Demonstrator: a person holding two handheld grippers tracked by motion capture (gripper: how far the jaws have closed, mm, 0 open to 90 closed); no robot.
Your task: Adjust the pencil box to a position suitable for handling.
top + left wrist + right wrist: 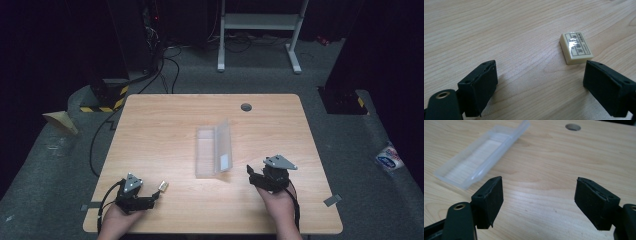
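Observation:
A small cream eraser (pixel 575 48) with printed lettering lies flat on the wooden table (pixel 165 125), also seen as a pale block (pixel 162 186) near the front left. My left gripper (pixel 154 197) rests low just behind it, jaws wide apart, the eraser ahead of the gap near the right-hand jaw and touching neither. A clear plastic case (pixel 214 150) lies open at the table's middle, its lid raised on the right side. My right gripper (pixel 254 175) hovers to the case's right, open and empty; the case (pixel 484 152) lies ahead to its left.
A round cable hole (pixel 246 107) sits near the table's far edge. Grey tape tabs mark the front corners (pixel 332 200). Beyond the table are a white desk frame (pixel 260 30), cables and a yellow-black striped base (pixel 107 97) on the grey floor.

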